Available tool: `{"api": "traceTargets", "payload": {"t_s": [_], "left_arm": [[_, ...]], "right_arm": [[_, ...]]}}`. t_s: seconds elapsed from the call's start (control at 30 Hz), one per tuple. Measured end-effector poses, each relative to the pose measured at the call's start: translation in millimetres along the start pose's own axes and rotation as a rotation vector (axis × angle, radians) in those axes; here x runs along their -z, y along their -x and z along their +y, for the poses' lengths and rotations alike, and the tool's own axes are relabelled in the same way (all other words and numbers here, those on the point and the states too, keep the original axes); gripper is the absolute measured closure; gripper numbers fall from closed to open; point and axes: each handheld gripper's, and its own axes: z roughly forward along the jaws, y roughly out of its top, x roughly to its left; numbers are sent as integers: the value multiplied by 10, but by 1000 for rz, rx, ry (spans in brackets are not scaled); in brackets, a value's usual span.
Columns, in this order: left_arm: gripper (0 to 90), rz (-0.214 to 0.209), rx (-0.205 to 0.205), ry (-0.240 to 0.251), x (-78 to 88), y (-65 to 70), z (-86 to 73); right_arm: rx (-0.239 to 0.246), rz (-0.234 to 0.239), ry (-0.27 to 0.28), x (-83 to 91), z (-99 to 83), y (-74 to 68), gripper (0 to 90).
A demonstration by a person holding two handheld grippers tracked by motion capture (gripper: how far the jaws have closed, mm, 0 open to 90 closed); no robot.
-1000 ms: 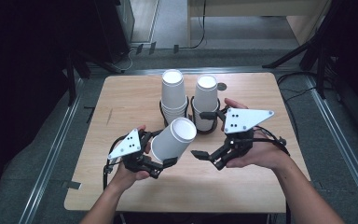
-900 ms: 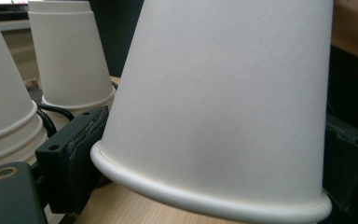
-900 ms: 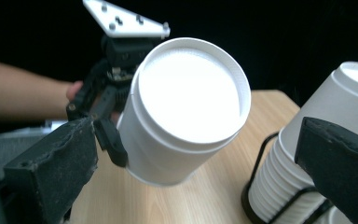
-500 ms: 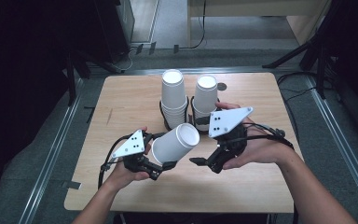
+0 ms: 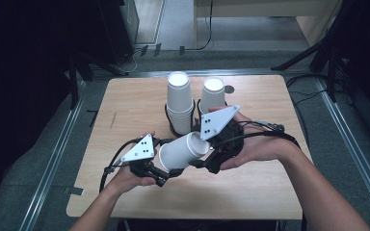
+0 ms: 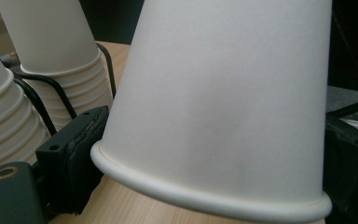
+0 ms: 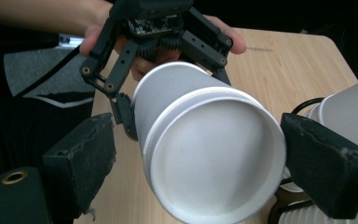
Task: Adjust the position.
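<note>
Two nested white paper cups (image 5: pixel 183 151) lie on their side above the table, mouth toward the right. My left gripper (image 5: pixel 168 171) is shut on the outer cup's wall near its base. In the left gripper view the cup (image 6: pixel 223 102) sits between the dark pads (image 6: pixel 74 154). My right gripper (image 5: pixel 207 161) has just been closing, and its jaws straddle the rim. In the right gripper view the far-side pad (image 7: pixel 326 168) touches the cup (image 7: pixel 214 158), while the near-side pad (image 7: pixel 81 161) stands a little off it. Behind the cup is the left gripper (image 7: pixel 168 93).
Two stacks of white cups (image 5: pixel 179 103) (image 5: pixel 212 96) stand in black wire holders at the back middle of the wooden table (image 5: pixel 125 110). They stand close behind the right hand. Metal floor rails run along both sides of the table.
The right gripper has moved left to the cup's mouth and narrowed its jaws around the rim. The held cup has tipped from mouth-up to nearly level. The left hand has stayed put.
</note>
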Motion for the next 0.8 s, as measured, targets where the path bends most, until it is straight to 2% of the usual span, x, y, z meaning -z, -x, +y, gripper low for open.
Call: {"api": "traceTargets", "payload": {"t_s": [0.2, 0.23, 0.37, 0.57, 0.8], "left_arm": [[74, -10, -3, 5, -20, 17, 5], [75, -12, -1, 7, -19, 19, 5], [77, -14, -2, 9, -16, 21, 3], [77, -14, -14, -15, -28, 29, -12], [75, -15, -17, -23, -40, 40, -14]], "right_arm": [[7, -5, -47, -131, 1, 14, 126], [5, 2, -67, -170, -6, 15, 127], [-7, 14, -92, -218, -21, 20, 133], [-15, 33, -99, -238, -19, 32, 207], [-12, 49, -115, -233, -25, 26, 226]]}}
